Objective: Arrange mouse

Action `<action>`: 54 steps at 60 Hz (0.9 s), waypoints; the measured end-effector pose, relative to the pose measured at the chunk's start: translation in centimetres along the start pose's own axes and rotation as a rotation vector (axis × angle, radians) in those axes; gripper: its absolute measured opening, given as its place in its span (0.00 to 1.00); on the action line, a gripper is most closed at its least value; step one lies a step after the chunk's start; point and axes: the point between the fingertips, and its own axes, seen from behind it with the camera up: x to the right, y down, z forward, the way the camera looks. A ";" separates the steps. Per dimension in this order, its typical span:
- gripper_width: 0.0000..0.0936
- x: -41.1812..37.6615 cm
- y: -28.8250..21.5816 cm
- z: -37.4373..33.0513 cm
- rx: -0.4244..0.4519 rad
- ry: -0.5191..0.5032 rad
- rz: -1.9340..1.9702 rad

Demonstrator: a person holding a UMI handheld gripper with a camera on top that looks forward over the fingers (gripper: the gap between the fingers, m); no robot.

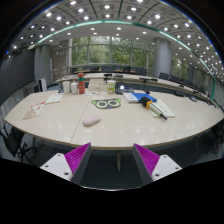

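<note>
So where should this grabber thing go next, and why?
Probably forward and down toward the mouse. It lies on the table well beyond the fingers, nothing touching it, and the gripper is open and empty, so closing the distance seems the sensible first step before any grasp.

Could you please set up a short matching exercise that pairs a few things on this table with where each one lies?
Things:
1. mouse
2. roll of tape
3. blue object
4. gripper

Places:
A. far side of the table, ahead and right of the gripper's fingers
B. nearest the camera, jaws open with nothing between them
C. closest item on the table, just ahead of the left finger
D. middle of the table, beyond the mouse

Pairs: 1-C, 2-D, 3-A, 4-B
</note>
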 end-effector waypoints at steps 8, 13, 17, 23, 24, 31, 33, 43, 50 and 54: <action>0.92 -1.6 -0.1 1.6 -0.042 0.030 0.031; 0.91 -3.0 0.7 3.7 -0.059 0.055 0.054; 0.91 -3.6 1.3 4.6 -0.083 0.068 0.066; 0.91 -7.1 1.1 7.8 -0.065 0.047 0.082; 0.91 -7.7 1.1 8.5 -0.063 0.041 0.086; 0.91 -10.8 0.8 12.8 -0.066 0.015 0.115; 0.91 -11.4 0.6 14.1 -0.064 0.016 0.120; 0.91 -13.6 -1.1 20.8 -0.059 0.013 0.115; 0.91 -14.0 -2.0 25.1 -0.076 0.023 0.109; 0.91 -13.9 -3.0 27.0 -0.066 0.040 0.109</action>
